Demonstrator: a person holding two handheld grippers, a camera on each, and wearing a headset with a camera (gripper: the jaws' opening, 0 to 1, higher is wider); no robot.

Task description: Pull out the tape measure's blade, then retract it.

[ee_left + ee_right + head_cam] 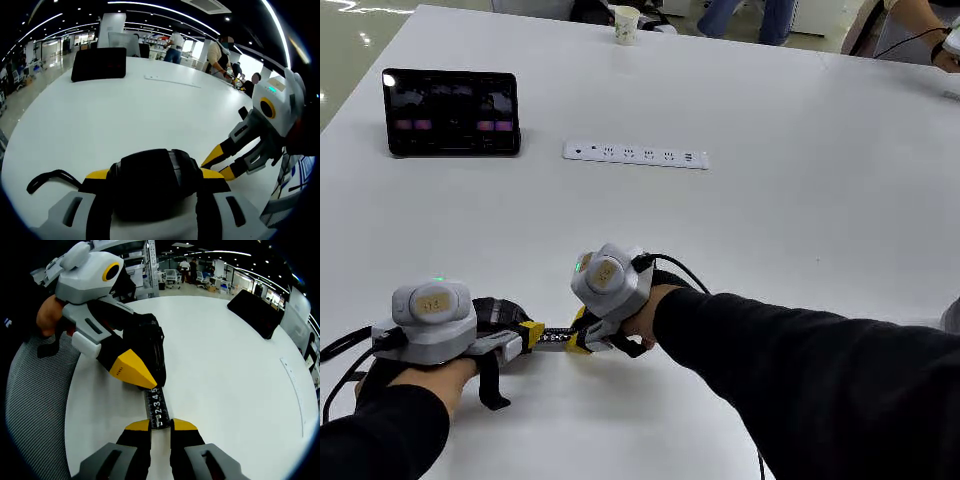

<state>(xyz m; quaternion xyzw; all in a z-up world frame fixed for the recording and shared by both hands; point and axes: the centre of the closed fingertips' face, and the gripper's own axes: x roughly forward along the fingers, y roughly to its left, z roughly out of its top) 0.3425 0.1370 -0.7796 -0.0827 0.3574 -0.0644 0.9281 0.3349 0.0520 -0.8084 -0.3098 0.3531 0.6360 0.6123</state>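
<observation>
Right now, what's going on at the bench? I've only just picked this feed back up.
A person is working a tape measure on the white table. The left hand-held gripper clamps its black case, which rests on the table. The right hand-held gripper pinches the tip of the blade, close to the case. Only a short length of blade is out; whether it is going out or coming back in, one moment cannot tell.

smooth table, matt black tape measure
</observation>
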